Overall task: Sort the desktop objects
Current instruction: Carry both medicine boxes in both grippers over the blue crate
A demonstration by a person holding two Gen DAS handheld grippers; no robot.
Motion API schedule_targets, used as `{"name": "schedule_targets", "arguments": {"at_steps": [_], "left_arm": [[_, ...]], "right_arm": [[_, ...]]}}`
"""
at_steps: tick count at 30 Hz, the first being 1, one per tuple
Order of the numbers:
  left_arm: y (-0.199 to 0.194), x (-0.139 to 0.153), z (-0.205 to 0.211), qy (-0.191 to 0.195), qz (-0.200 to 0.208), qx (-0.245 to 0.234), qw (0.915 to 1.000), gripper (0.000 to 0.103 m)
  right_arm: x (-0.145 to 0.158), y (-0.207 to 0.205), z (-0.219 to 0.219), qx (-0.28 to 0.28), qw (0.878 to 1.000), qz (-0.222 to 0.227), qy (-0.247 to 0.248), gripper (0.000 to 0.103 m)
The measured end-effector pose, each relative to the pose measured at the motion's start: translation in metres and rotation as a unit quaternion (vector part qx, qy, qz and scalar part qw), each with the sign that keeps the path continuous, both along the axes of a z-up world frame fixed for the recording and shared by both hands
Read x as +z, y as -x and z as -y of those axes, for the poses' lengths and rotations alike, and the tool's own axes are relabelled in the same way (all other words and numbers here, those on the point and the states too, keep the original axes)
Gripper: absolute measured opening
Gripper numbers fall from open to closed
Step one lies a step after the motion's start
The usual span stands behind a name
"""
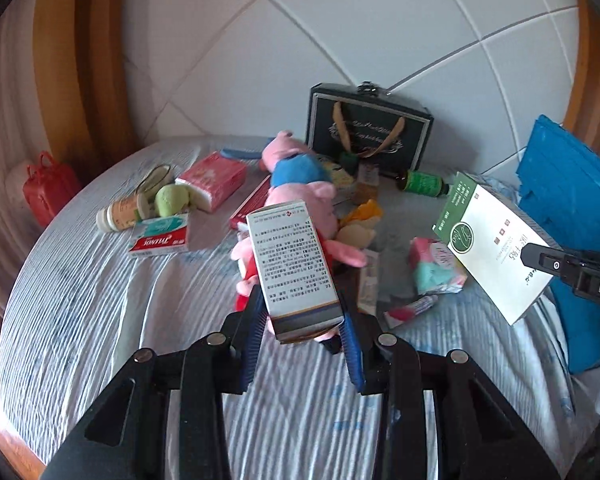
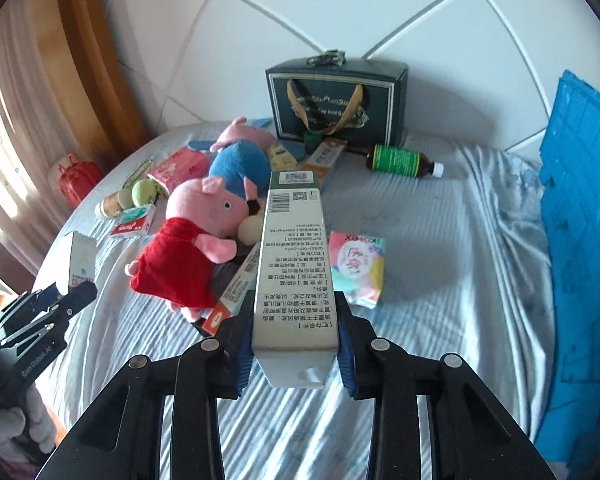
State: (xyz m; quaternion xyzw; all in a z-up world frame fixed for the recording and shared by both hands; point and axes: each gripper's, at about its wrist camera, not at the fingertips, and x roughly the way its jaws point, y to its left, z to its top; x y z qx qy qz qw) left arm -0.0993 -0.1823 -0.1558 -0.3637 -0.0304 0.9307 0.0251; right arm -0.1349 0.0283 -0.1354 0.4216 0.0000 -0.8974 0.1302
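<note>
My left gripper [image 1: 300, 304] is shut on a white medicine box [image 1: 292, 264] covered in small print, held up above the bed. My right gripper [image 2: 296, 320] is shut on a tall green-and-white carton [image 2: 296, 260], also lifted off the bedding. In the left wrist view the right gripper [image 1: 540, 260] enters from the right with its carton [image 1: 488, 240]. At the lower left of the right wrist view, the left gripper [image 2: 60, 300] holds its white box [image 2: 82, 260]. Below both lies a clutter of plush pigs [image 2: 188, 256], packets and boxes.
A dark gift bag [image 2: 336, 96] stands against the padded headboard. A brown bottle [image 2: 400, 160] lies beside it. A blue crate [image 2: 580, 240] rises at the right. A tissue pack [image 2: 358, 264], a red-and-white box [image 1: 160, 236] and a red packet [image 1: 212, 180] lie on the striped sheet [image 2: 440, 220].
</note>
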Motion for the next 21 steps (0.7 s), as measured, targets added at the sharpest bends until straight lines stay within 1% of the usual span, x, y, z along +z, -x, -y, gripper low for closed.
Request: {"name": "schedule_targets", "arguments": {"at_steps": [5,10,15,19,21], "left_arm": [[-0.013,0.033,-0.048,0.004,-0.040,-0.049,0.9980,0.034],[-0.021,0.061,-0.100,0.001,-0.076,-0.101,0.9920,0.034],[-0.031,0.085,-0.160,0.004,-0.103,-0.155,0.9826,0.034],[-0.041,0.105,-0.211,0.005,-0.122,-0.200,0.9721,0.034],[-0.046,0.114,-0.236,0.000,-0.130,-0.219,0.9670,0.034]], "right_arm": [[0.044,-0.034,-0.030,-0.028,0.998,-0.062,-0.007,0.034],[0.083,-0.066,-0.068,-0.062,0.991,-0.119,-0.015,0.034],[0.116,-0.097,-0.107,-0.099,0.981,-0.166,-0.018,0.034],[0.138,-0.119,-0.142,-0.131,0.971,-0.197,-0.017,0.034],[0.149,-0.131,-0.164,-0.150,0.965,-0.214,-0.021,0.034]]}}
